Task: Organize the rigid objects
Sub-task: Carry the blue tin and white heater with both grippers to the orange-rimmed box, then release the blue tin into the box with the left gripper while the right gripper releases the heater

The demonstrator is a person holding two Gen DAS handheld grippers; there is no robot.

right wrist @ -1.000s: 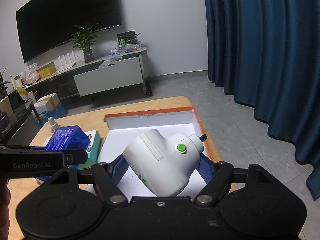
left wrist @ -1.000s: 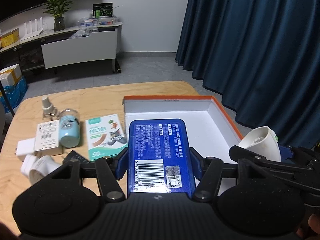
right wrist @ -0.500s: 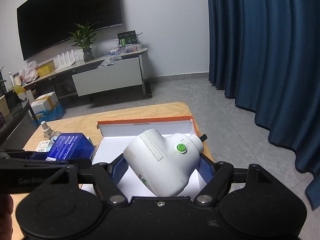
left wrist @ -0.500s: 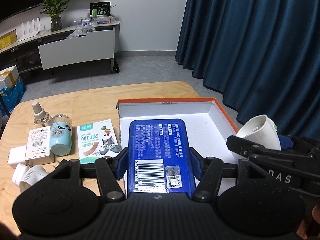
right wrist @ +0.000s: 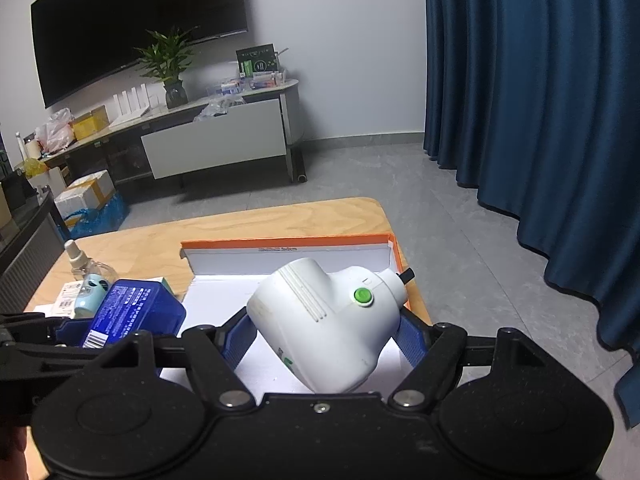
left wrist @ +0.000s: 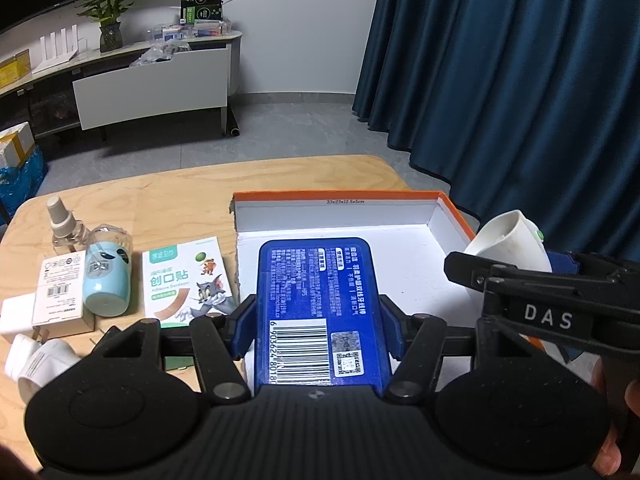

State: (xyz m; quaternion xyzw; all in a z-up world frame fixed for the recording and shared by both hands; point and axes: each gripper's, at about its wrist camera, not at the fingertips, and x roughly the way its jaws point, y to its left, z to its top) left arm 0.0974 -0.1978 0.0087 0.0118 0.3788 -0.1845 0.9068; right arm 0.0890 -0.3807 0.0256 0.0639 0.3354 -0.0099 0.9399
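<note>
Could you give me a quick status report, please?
Left gripper shut on blue box. Right gripper shut on white device. Both above orange-rimmed tray, nothing blocking.

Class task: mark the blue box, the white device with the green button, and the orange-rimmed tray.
blue box [left wrist: 316, 304], left wrist view, printed top face above the barcode.
white device [right wrist: 320, 328], right wrist view, middle of its body.
orange-rimmed tray [left wrist: 340, 197], left wrist view, far orange rim.

Your two held items over the orange-rimmed box

You have the flat blue case [left wrist: 316, 304], barcode side up, held level above the white-lined box [left wrist: 436, 216]; the white device [right wrist: 324, 320] with a green button is tilted over its right side.
</note>
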